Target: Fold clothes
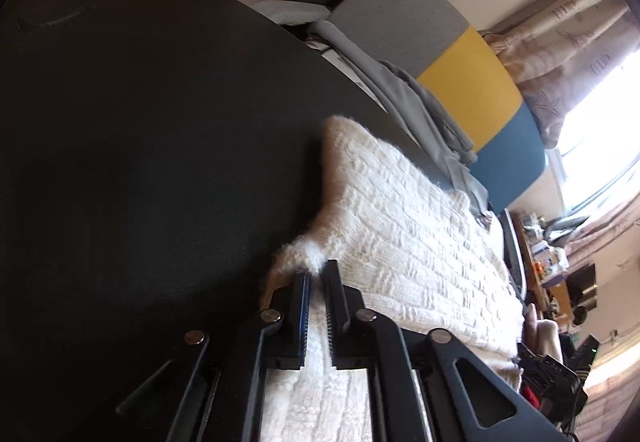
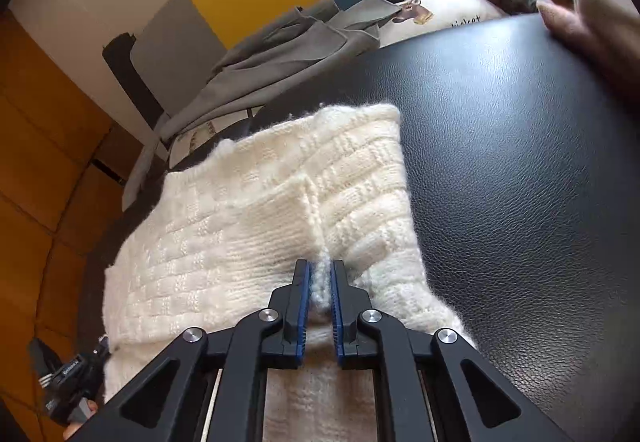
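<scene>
Cream knit sweater, fuzzy, seemingly folded, both grippers' fingers pinching it.

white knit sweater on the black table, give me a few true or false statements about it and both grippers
1. The left gripper is shut on the white knit sweater. True.
2. The right gripper hangs open above the sweater. False: its fingers pinch the knit.
3. The sweater lies on a black leather-textured table. True.
4. A grey garment lies beyond the table. True.
5. The sweater is red. False: it is cream white.
</scene>
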The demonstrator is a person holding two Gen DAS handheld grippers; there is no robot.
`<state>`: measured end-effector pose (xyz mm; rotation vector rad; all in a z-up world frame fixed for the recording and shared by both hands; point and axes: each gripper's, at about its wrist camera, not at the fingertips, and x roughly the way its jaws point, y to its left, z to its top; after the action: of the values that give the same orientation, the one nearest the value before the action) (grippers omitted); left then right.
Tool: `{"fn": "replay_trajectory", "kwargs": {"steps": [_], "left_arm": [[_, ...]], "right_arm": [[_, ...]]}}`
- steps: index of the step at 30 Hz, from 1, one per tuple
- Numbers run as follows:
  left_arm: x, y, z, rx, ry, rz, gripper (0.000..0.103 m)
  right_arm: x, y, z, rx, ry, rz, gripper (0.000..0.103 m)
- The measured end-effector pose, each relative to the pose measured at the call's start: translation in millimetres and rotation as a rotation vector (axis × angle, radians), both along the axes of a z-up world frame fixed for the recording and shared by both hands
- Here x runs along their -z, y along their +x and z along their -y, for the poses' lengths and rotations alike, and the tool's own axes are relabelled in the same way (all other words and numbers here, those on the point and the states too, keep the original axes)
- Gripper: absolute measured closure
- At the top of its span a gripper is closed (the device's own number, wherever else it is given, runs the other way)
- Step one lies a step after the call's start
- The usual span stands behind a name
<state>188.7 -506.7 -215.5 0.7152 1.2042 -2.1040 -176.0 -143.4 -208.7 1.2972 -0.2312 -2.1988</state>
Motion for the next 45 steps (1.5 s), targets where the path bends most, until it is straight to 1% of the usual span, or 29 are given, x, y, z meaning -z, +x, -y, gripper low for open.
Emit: {"fn": "replay_trajectory", "kwargs": {"steps": [1,2,3,4,5,6,7,8,10,12,13,14,15,18,20,21,23,24,26,29,31,33,35,38,40,42,44,45], "left_arm": [[-3.6,2.0,0.4,-0.007,0.000,0.012,0.091],[-7.4,4.5,0.0,-0.009,0.004,0.019,0.088],[-11.7,7.5,-1.4,-0.012,0.003,0.027,0.087],[-16.7,10.5,-3.6,-0.015,-0.007,0.033,0.087],[-22.9,13.5,-7.2,-0.018,-0.030,0.039,0.087],[-30.8,15.9,-11.5,-0.020,-0.064,0.041,0.087],[-40.6,15.6,-16.2,-0.011,-0.110,0.032,0.086],[-49.5,12.1,-19.8,0.006,-0.150,0.011,0.085],[-66.6,1.4,-26.5,0.052,-0.230,-0.023,0.081],[-79.4,-24.6,-31.3,0.136,-0.317,-0.020,0.081],[-81.5,-39.2,-32.2,0.166,-0.352,-0.005,0.081],[-80.3,-53.4,-31.7,0.192,-0.379,0.015,0.081],[-76.8,-65.1,-30.7,0.210,-0.393,0.035,0.081],[-54.4,-86.0,-25.1,0.228,-0.368,0.101,0.081],[-35.5,-88.5,-20.5,0.225,-0.335,0.141,0.081],[-26.5,-85.6,-20.1,0.231,-0.320,0.145,0.081],[-10.7,-72.5,-19.5,0.226,-0.291,0.120,0.081],[-7.9,-67.9,-17.0,0.219,-0.276,0.103,0.081],[-4.1,-67.2,-15.2,0.213,-0.259,0.108,0.080],[-0.2,-72.3,-17.7,0.235,-0.265,0.111,0.079],[0.9,-79.8,-15.8,0.244,-0.268,0.124,0.079],[0.8,-83.0,-11.9,0.257,-0.266,0.126,0.079],[-0.9,-83.2,-8.5,0.265,-0.255,0.117,0.079],[-7.3,-83.0,0.1,0.275,-0.216,0.101,0.079],[-22.9,-73.6,0.1,0.260,-0.205,0.080,0.078],[-42.8,-52.7,-8.5,0.267,-0.230,0.022,0.075],[-59.8,-29.7,-19.2,0.287,-0.255,-0.023,0.073],[-63.2,-16.6,-25.2,0.307,-0.259,-0.026,0.073]], "right_arm": [[-6.1,2.3,1.8,-0.006,0.018,-0.027,0.088],[-12.3,4.6,3.6,-0.011,0.036,-0.054,0.086],[-18.5,6.9,5.3,-0.017,0.053,-0.081,0.080],[-24.7,9.3,7.1,-0.023,0.071,-0.108,0.074],[-30.9,11.6,8.9,-0.029,0.089,-0.135,0.072],[-39.4,15.0,13.4,-0.050,0.096,-0.176,0.067],[-46.8,19.8,19.7,-0.079,0.105,-0.208,0.062],[-54.0,26.0,27.5,-0.116,0.110,-0.237,0.060],[-56.5,34.2,46.9,-0.187,0.132,-0.271,0.050],[-53.3,41.0,67.4,-0.250,0.160,-0.287,0.048],[-51.7,44.4,77.7,-0.282,0.174,-0.295,0.047],[-50.1,47.8,88.0,-0.314,0.188,-0.302,0.047],[-45.4,45.9,91.9,-0.318,0.198,-0.295,0.047],[-31.2,39.7,103.4,-0.327,0.227,-0.273,0.045],[-22.2,33.0,103.0,-0.311,0.255,-0.270,0.045],[-18.4,29.7,101.3,-0.304,0.257,-0.262,0.045],[-11.9,27.4,98.1,-0.302,0.268,-0.260,0.044],[-9.2,28.4,96.6,-0.306,0.277,-0.266,0.044],[-4.4,34.6,93.6,-0.321,0.303,-0.285,0.044],[-0.2,51.4,86.7,-0.337,0.350,-0.323,0.044],[2.1,58.3,81.1,-0.326,0.342,-0.341,0.043],[3.5,57.9,80.1,-0.313,0.333,-0.348,0.043],[4.5,57.1,85.1,-0.311,0.349,-0.359,0.040],[4.6,55.5,89.8,-0.308,0.367,-0.371,0.039],[3.4,54.6,89.8,-0.300,0.354,-0.365,0.037],[-2.9,53.7,88.0,-0.304,0.341,-0.339,0.036],[-18.7,59.1,77.0,-0.285,0.298,-0.308,0.029],[-29.5,63.2,65.6,-0.276,0.243,-0.306,0.022]]}}
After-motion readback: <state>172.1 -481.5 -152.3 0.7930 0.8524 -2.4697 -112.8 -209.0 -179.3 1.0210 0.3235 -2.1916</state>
